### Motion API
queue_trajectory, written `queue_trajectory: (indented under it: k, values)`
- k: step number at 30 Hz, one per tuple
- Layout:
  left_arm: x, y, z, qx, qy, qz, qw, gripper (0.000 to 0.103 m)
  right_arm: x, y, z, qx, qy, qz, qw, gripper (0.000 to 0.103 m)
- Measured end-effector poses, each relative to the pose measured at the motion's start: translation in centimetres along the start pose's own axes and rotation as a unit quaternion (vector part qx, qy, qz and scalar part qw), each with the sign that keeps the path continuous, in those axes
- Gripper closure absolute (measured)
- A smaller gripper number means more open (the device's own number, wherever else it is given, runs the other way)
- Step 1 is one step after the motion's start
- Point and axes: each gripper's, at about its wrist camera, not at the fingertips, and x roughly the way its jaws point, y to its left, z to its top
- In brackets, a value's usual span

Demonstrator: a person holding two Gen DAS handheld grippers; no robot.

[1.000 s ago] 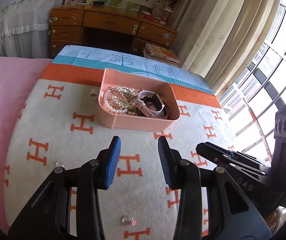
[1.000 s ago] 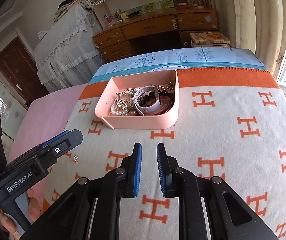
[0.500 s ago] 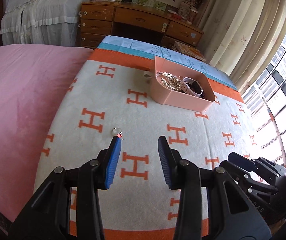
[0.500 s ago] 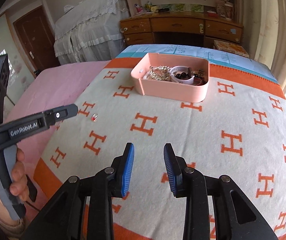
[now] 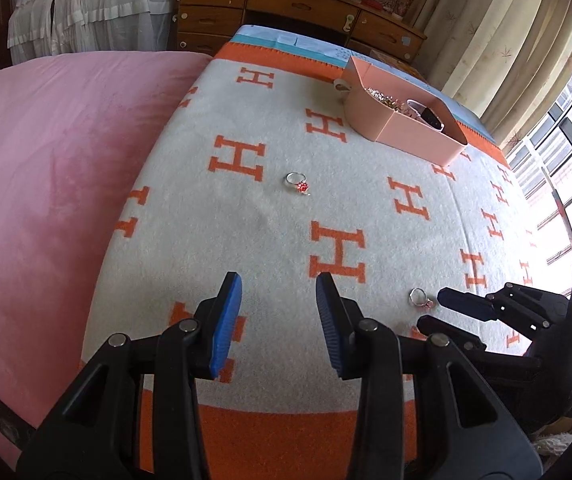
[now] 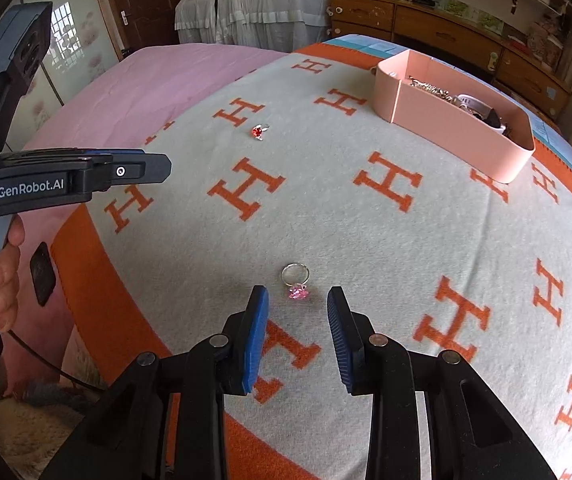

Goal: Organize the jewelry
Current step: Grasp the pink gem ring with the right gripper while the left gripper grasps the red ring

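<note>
Left gripper (image 5: 279, 294): jaws apart, nothing between them, held over the blanket (image 5: 366, 208) near its front orange border. Red ring (image 5: 297, 182) lies flat on the blanket well ahead of the left jaws, roughly in line with the gap, stone end toward the camera. No contact.

Right gripper (image 6: 297, 308): jaws apart, empty. Pink ring (image 6: 296, 281) lies on the blanket just ahead of the fingertips, centred on the gap between the two blue pads (image 6: 255, 334); pink stone nearest the jaws, silver band beyond it. Whether the tips touch the blanket cannot be told. In the left view the same pink ring (image 5: 421, 299) sits just beside the right gripper's (image 5: 430, 312) tips, off to the right of the left gripper.

In the right view the red ring (image 6: 259, 132) is well apart from the right jaws, far up-left, beyond the left gripper (image 6: 168, 168), which reaches in from the left edge, held in a hand (image 6: 0, 276).

Pink tray (image 6: 438, 114) stands on the far part of the blanket, well apart from both rings and both grippers. It holds mixed jewelry (image 6: 434, 90): chains, a pale band; details too small to tell. Left view: tray (image 5: 402, 130) far right of the red ring.
</note>
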Motion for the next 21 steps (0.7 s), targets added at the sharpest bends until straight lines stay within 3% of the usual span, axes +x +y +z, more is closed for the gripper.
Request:
queue_trajectory:
  k: [5, 10, 16, 21]
  values:
    - [0.8, 0.1, 1.0, 0.006, -0.002, 0.004, 1.0, 0.068, 0.9, 1.1, 0.3, -0.031, -0.014, -0.017, 0.999, 0.074]
    - [2.1, -0.5, 2.7, 0.009, -0.002, 0.003, 1.0, 0.068, 1.0, 1.3, 0.4, -0.043, -0.024, -0.026, 0.998, 0.09]
    - [4.4, -1.8, 5.6, -0.009, 0.003, 0.018, 0.9998, 0.068, 0.7, -1.0, 0.7, 0.009, -0.029, -0.023, 0.999, 0.092]
    - [6.9, -1.7, 8.1, -0.064, 0.026, 0.013, 0.9975, 0.068, 0.5, -3.3, 0.8, 0.045, -0.031, -0.011, 0.998, 0.092]
